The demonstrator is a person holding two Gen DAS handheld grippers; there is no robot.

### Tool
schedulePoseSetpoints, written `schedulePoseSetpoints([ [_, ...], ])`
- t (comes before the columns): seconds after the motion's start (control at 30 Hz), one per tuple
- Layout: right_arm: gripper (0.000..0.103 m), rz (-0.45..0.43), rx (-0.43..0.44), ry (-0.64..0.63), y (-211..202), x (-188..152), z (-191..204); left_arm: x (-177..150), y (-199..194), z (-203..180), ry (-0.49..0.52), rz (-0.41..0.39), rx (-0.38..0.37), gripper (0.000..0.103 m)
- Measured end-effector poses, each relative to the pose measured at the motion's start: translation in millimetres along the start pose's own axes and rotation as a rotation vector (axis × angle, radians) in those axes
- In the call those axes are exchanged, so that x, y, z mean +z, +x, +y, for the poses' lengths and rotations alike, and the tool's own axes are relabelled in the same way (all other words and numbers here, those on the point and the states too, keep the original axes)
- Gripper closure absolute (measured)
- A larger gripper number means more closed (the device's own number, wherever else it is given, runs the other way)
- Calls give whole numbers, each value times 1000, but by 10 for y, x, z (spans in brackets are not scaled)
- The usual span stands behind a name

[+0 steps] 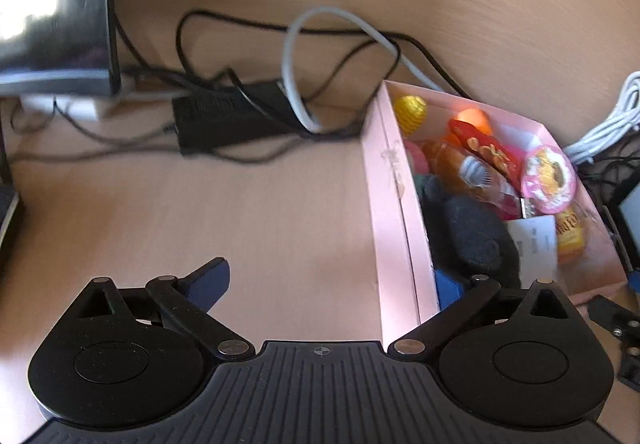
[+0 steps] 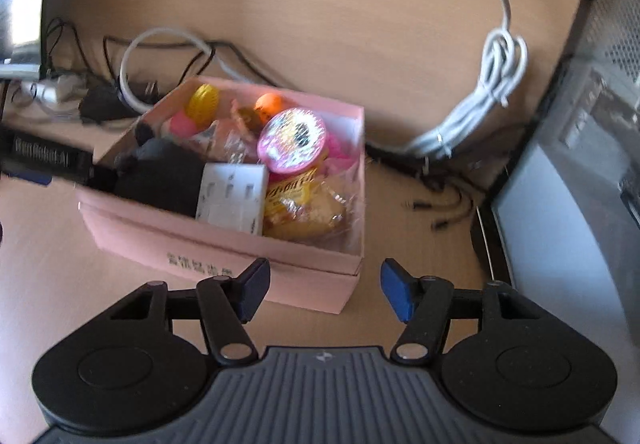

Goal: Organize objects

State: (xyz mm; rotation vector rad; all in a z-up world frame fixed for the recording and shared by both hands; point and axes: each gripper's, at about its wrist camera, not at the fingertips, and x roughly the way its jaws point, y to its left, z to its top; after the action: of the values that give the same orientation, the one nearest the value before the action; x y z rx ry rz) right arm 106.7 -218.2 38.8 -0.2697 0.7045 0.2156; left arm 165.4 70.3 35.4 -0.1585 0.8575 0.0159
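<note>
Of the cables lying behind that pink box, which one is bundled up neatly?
The white cable right of the pink box: it is coiled and tied, while the black cables and grey cable lie loose.

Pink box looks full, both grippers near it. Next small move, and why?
Probably lift the left gripper up and clear of the pink cardboard box. Its jaws stand wide apart with nothing between the pads, straddling the box's side wall. The dark fuzzy toy lies inside the box beside one finger. The right gripper is open too, empty, just short of the box's corner.
</note>
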Motion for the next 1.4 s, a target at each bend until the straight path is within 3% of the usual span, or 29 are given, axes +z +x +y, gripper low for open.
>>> schedulePoseSetpoints([
  [0.13,40,19,24,1,-35,22,42,49,20,29,37,4,-42,2],
  [0.2,32,23,4,-21,-99,-72,76,18,-145,40,58,-49,-53,2],
  [0.27,11,35,15,13,-212,-171,120,-59,-414,63,71,-127,-82,2],
  [0.33,0,41,23,62,-367,-318,157,-229,-714,78,106,-204,-115,2],
  [0.4,0,54,22,111,-526,-502,211,-476,-899,64,134,-214,-129,2],
  [0.5,0,120,25,164,-682,-835,329,-921,-982,-4,172,-123,-164,2],
  [0.63,0,191,-13,181,-731,-1148,457,-1390,-968,-125,213,-55,-151,2],
  [0.77,0,150,-1,214,-764,-1269,411,-1612,-920,-166,201,-46,-105,2],
  [1.0,0,25,42,206,-619,-1300,316,-1738,-883,-318,195,-123,25,1],
  [1.17,0,-25,40,206,-547,-1302,276,-1743,-844,-353,168,-173,49,1],
  [1.4,0,-36,42,204,-473,-1256,259,-1658,-753,-388,152,-172,63,1],
])
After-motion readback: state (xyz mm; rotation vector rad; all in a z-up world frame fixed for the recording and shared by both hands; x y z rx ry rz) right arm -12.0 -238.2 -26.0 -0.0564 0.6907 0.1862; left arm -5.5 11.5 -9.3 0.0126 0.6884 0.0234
